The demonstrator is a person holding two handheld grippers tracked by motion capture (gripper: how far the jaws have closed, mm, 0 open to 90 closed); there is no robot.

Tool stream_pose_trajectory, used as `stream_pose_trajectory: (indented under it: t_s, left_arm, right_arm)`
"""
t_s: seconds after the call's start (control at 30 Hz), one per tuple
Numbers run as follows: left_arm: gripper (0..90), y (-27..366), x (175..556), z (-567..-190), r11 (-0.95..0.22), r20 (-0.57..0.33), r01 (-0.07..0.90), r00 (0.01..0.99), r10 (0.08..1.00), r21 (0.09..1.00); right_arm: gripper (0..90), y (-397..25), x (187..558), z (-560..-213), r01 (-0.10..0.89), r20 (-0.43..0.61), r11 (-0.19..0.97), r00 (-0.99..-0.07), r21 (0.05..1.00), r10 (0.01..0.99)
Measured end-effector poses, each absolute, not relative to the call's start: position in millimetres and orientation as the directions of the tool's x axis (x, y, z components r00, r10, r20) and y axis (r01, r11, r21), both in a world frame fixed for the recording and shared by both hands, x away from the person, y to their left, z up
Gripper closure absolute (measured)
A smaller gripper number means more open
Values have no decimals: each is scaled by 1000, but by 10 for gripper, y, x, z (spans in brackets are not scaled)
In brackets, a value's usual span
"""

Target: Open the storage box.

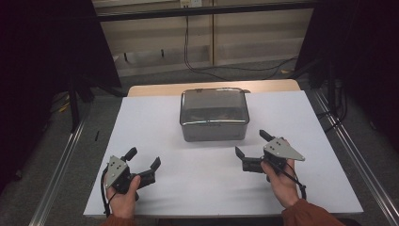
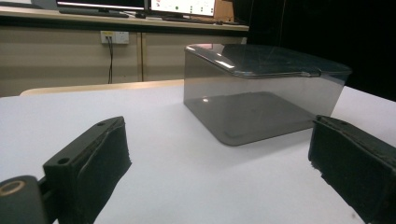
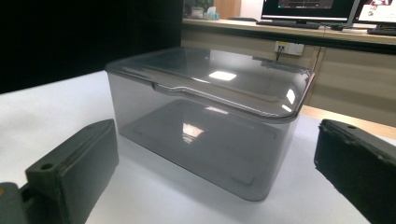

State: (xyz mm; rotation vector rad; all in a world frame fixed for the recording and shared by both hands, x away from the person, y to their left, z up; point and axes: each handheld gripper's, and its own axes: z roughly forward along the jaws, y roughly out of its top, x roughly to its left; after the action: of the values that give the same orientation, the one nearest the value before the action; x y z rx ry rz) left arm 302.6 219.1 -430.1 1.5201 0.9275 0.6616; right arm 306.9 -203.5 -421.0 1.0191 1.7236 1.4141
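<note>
Two open tools faced a lidded grey box on the white counter.

The box (image 1: 214,114) sat at the counter's (image 1: 155,122) middle, lid on; the left tool (image 1: 144,158) and right tool (image 1: 252,142) lay nearer, jaws spread, holding nothing, apart from it.

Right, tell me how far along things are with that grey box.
Nothing looks done yet: the grey box sits on the white table with its lid on. In hand: nothing. The left claw and right claw are both open and rest on the table short of the box, one towards each side. Left to do: probably closing in on the box and gripping it or its lid.
</note>
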Motion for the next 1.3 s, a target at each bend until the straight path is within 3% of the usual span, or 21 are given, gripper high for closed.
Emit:
stream_pose_trajectory:
  t_s: [0.73, 1.07, 1.3]
  left_arm:
    - [49, 2207, 3063, -4313, 4, -107, 195, 520, 848, 981]
    - [49, 2199, 3053, -4310, -2, -104, 196, 528, 843, 981]
    - [49, 2203, 3057, -4315, -7, -106, 210, 522, 846, 978]
  right_arm:
    - [0, -1800, 3331, -4074, 119, -57, 141, -532, 983, 845]
    - [11, -1714, 3506, -3982, 94, -139, 219, -523, 971, 841]
    - [20, -1616, 3586, -3962, 34, -284, 346, -499, 938, 819]
